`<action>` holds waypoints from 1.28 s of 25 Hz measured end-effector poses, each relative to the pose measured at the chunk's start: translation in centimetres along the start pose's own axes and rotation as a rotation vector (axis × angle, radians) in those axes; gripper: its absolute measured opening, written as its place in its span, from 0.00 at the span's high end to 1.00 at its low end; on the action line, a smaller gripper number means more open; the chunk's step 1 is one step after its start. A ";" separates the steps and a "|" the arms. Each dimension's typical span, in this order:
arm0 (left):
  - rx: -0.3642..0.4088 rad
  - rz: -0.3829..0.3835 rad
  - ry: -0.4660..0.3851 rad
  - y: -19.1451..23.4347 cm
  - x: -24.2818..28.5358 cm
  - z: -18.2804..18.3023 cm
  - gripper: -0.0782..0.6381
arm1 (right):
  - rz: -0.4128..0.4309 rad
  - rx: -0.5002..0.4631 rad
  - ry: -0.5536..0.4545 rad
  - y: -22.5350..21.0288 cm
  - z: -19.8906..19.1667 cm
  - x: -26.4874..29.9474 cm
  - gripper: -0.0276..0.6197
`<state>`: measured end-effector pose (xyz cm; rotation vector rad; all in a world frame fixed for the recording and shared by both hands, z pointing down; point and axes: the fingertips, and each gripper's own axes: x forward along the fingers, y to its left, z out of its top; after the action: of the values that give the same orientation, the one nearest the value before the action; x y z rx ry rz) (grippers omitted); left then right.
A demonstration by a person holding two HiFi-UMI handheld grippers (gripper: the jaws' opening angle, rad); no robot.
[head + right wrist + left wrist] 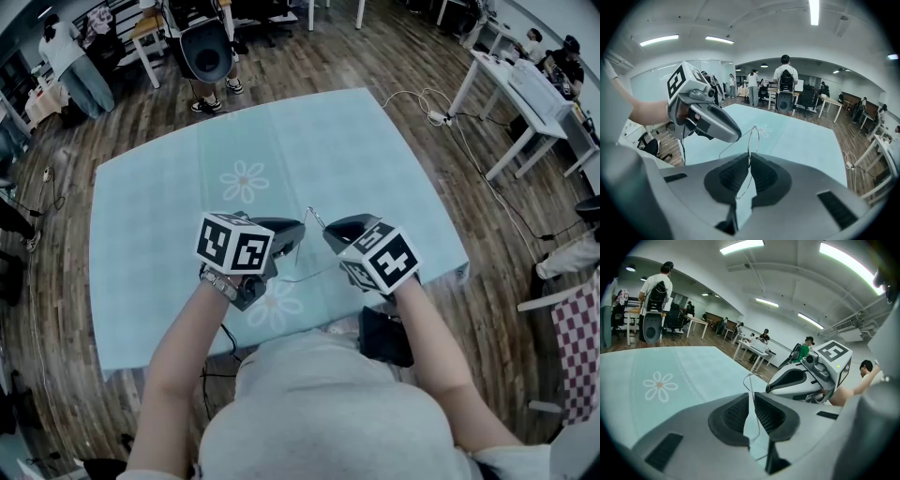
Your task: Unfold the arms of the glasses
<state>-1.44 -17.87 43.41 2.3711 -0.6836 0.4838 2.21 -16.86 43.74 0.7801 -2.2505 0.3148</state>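
The left gripper (751,395) has its jaws pinched almost together on a thin wire part of the glasses (749,380), which pokes up just past the tips. The right gripper (750,157) is likewise clamped on the wire frame, with a rim loop rising just beyond its jaws. The grippers face each other closely. The glasses span between them, above the near part of the pale blue table (281,141).

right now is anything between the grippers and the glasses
Nothing visible stands in the way. The left gripper and the right gripper each already pinch the thin wire frame of the glasses, which hang in the air above the table.
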 end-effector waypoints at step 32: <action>0.167 0.158 -0.045 2.0 -1.7 0.9 0.82 | 0.010 0.051 -0.001 0.7 -0.7 0.0 0.93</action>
<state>-3.84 -19.19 42.85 2.5015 -0.8872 0.5764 2.16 -16.01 44.28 0.7956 -2.2559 0.3773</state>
